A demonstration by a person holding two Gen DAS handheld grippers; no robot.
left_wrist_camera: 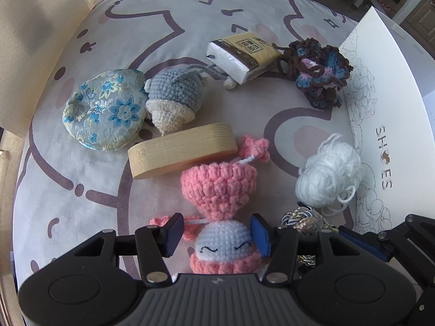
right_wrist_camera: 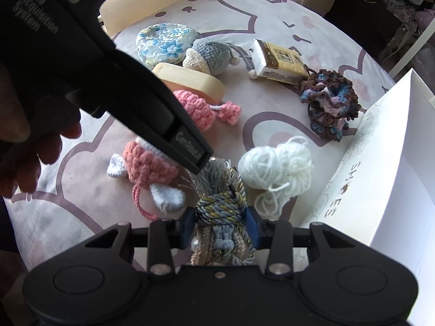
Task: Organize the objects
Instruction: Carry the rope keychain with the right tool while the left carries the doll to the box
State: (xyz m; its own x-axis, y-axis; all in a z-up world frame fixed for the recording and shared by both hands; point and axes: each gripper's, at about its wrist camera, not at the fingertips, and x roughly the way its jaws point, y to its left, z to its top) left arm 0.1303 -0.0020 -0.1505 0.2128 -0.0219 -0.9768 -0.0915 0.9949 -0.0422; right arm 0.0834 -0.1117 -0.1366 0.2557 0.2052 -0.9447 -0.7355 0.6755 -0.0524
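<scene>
Pink & white doll (left_wrist_camera: 221, 247). Blue flower pouch (left_wrist_camera: 104, 110), far left. White yarn (left_wrist_camera: 330, 175), right. Brown, blue & pink knit flower (left_wrist_camera: 318, 73), far right. Grey-blue & gold tassel (right_wrist_camera: 221, 209), near.

A pale worktop (left_wrist_camera: 89, 27) printed with mauve cartoon outlines carried everything. On it lay a blue floral brocade pouch (left_wrist_camera: 104, 110) touching a grey-and-cream crochet whale (left_wrist_camera: 174, 97), an oval wooden block (left_wrist_camera: 182, 149), a tan-and-white tissue pack (left_wrist_camera: 242, 54), a brown-blue crochet ruffle (left_wrist_camera: 318, 73), a loose ball of white yarn (left_wrist_camera: 329, 174), a pink-and-white crochet doll (left_wrist_camera: 221, 217), a grey-gold braided tassel (right_wrist_camera: 220, 206) and a white shoebox (left_wrist_camera: 386, 114) at the right edge.
</scene>
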